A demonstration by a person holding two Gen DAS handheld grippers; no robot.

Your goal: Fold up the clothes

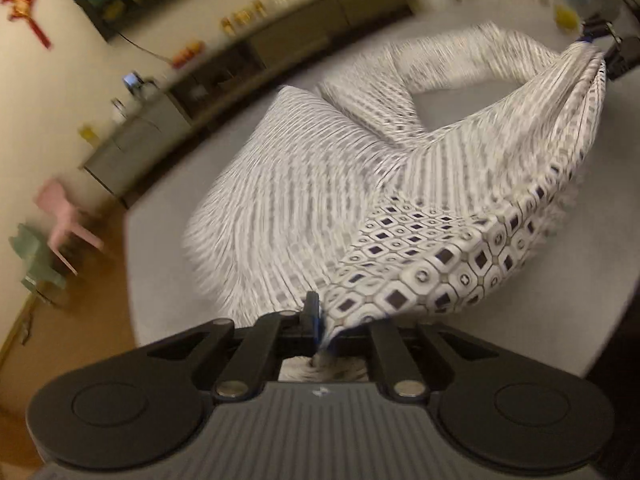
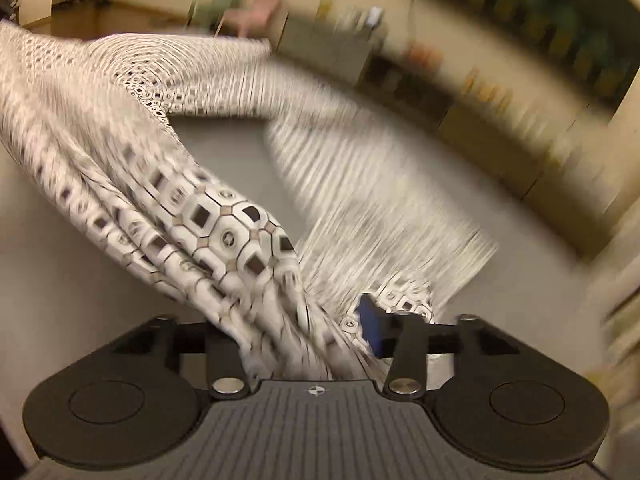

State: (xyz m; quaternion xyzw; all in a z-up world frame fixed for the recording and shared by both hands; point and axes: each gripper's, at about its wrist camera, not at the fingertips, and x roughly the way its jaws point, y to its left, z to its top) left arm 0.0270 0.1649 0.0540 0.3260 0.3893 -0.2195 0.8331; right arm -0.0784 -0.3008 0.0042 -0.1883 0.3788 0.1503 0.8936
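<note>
A white garment (image 1: 420, 256) with a dark geometric print hangs stretched between my two grippers above a grey table (image 1: 160, 240). My left gripper (image 1: 322, 328) is shut on one edge of the cloth. My right gripper (image 2: 328, 332) is shut on the other edge, with cloth (image 2: 224, 236) bunched between its fingers. The right gripper also shows at the far right of the left wrist view (image 1: 596, 36), pinching the cloth. The lower part of the garment lies on the table (image 2: 60, 280). Both views are motion-blurred.
A low cabinet (image 1: 132, 140) with bottles and small items runs along the wall behind the table. A pink chair (image 1: 64, 220) and a green chair (image 1: 32, 256) stand on the wooden floor at the left. A red ornament (image 1: 24, 4) hangs on the wall.
</note>
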